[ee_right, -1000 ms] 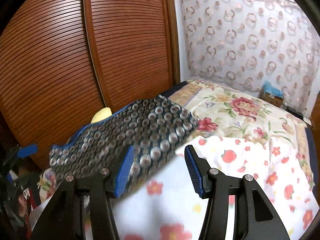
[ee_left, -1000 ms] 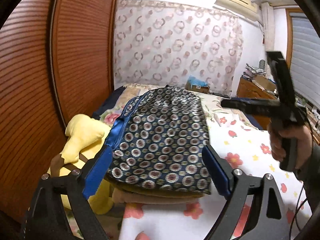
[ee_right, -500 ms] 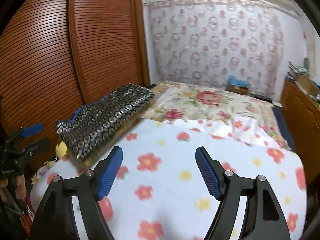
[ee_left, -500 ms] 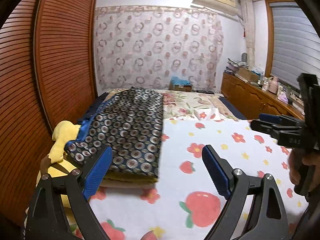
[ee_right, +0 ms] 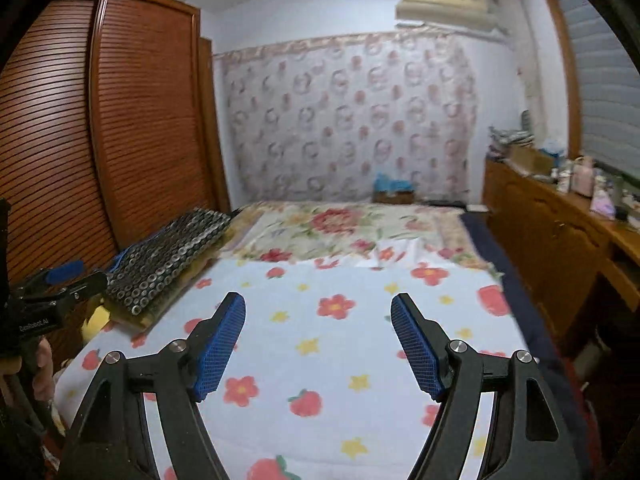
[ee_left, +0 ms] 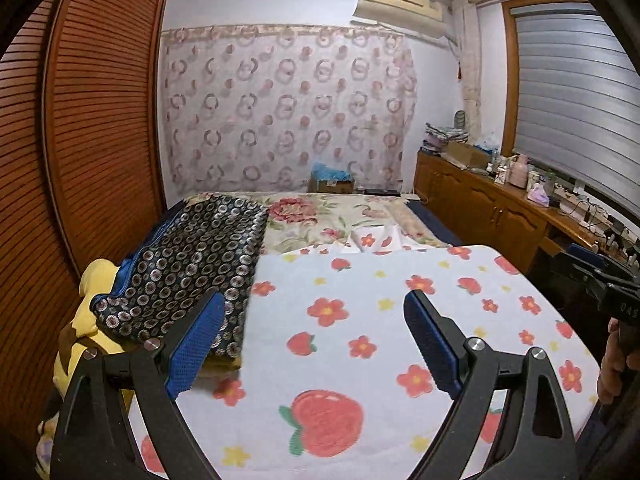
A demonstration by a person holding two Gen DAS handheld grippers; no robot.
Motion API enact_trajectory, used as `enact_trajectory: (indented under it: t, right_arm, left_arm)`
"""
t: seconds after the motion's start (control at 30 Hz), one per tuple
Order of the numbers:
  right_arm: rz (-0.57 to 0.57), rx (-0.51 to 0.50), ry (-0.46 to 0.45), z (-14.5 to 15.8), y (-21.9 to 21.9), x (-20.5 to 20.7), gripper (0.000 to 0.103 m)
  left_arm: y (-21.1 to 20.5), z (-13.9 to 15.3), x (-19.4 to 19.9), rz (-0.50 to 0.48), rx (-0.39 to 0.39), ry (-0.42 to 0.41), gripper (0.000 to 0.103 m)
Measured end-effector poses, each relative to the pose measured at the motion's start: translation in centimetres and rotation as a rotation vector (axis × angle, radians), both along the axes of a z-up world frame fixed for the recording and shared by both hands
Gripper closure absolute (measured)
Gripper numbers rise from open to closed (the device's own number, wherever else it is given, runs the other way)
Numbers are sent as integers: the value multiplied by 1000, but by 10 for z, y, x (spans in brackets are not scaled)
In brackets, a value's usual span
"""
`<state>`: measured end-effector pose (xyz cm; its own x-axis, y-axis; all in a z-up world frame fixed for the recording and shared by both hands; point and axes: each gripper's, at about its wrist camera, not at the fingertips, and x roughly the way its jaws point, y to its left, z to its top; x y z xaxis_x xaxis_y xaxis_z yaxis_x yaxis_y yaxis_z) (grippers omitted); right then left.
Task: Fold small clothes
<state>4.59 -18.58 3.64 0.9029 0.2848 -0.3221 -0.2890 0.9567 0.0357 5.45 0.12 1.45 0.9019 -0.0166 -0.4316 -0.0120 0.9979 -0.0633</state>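
Note:
A folded dark blue garment with a ring pattern [ee_left: 192,264] lies on top of a stack at the bed's left edge; it also shows in the right wrist view [ee_right: 168,256]. A yellow garment [ee_left: 90,304] lies under and beside it. My left gripper [ee_left: 316,320] is open and empty above the white flower-and-strawberry sheet [ee_left: 360,344], just right of the stack. My right gripper [ee_right: 318,320] is open and empty over the same sheet [ee_right: 340,344]. Each gripper shows at the other view's edge, the right [ee_left: 616,300] and the left [ee_right: 52,292].
A brown slatted wardrobe [ee_left: 92,128] runs along the left of the bed. A floral quilt [ee_left: 340,216] covers the far half. A wooden sideboard [ee_left: 500,208] with clutter stands on the right under a shuttered window. A patterned curtain [ee_left: 288,112] hangs behind.
Both grippers have drawn back and swung right, away from the folded patterned garment, which stays on the stack. Both remain open and empty.

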Motion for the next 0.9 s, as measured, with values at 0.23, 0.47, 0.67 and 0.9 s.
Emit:
enact_trajectory:
  t: [0.23, 0.47, 0.67, 0.9]
  right_arm:
    - [-23, 14, -33, -11, 21, -9, 26]
    - [-28, 20, -32, -23, 17, -10, 26]
    - [-41, 16, -36, -21, 6, -11, 26]
    - [-43, 19, -38, -19, 0, -11, 26]
  left_arm:
    - [-9, 5, -1, -9, 15, -8, 12]
    - [-12, 8, -2, -7, 13, -15, 12]
    - [-12, 9, -5, -12, 17, -16, 12]
    - [-12, 12, -8, -10, 17, -24, 12]
